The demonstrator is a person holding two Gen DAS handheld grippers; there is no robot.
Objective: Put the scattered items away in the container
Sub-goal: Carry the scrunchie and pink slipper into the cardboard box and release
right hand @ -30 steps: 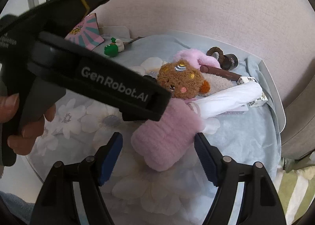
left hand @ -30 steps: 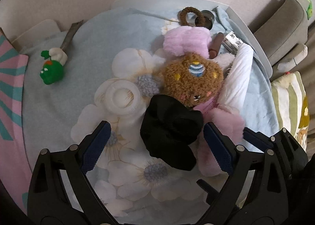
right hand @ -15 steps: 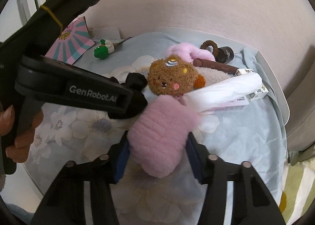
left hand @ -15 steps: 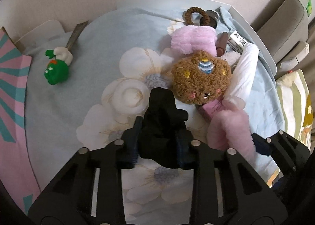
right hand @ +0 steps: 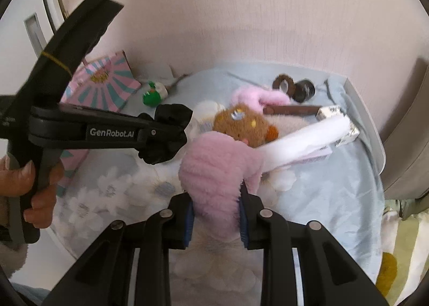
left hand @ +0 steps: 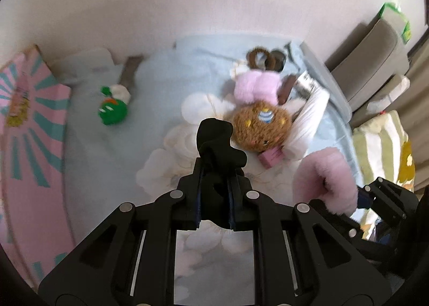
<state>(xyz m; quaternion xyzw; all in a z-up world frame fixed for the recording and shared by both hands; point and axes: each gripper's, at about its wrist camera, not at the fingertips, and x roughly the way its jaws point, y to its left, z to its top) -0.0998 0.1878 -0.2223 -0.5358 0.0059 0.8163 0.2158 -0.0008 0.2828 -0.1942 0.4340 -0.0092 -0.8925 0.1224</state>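
My left gripper [left hand: 214, 193] is shut on a black scrunchie [left hand: 215, 145] and holds it above the floral cloth; it also shows in the right wrist view [right hand: 166, 134]. My right gripper [right hand: 215, 215] is shut on a fluffy pink item [right hand: 219, 164], lifted off the cloth; it also shows at the right of the left wrist view [left hand: 324, 180]. A brown plush head [left hand: 261, 125], a pink fluffy piece [left hand: 257, 86], a white tube [left hand: 308, 121], a brown hair tie [left hand: 258, 58] and a green toy [left hand: 112, 110] lie on the cloth.
A pink and teal patterned box [left hand: 26, 145] stands at the left edge. The table's raised grey rim [right hand: 367, 118] runs along the right. A brown stick [right hand: 292, 110] and small printed box [right hand: 346, 126] lie by the rim. A striped cushion [left hand: 383, 145] sits at the right.
Both grippers closed, the left on the black scrunchie and the right on the fluffy pink item, then lifted them up and back from the pile.
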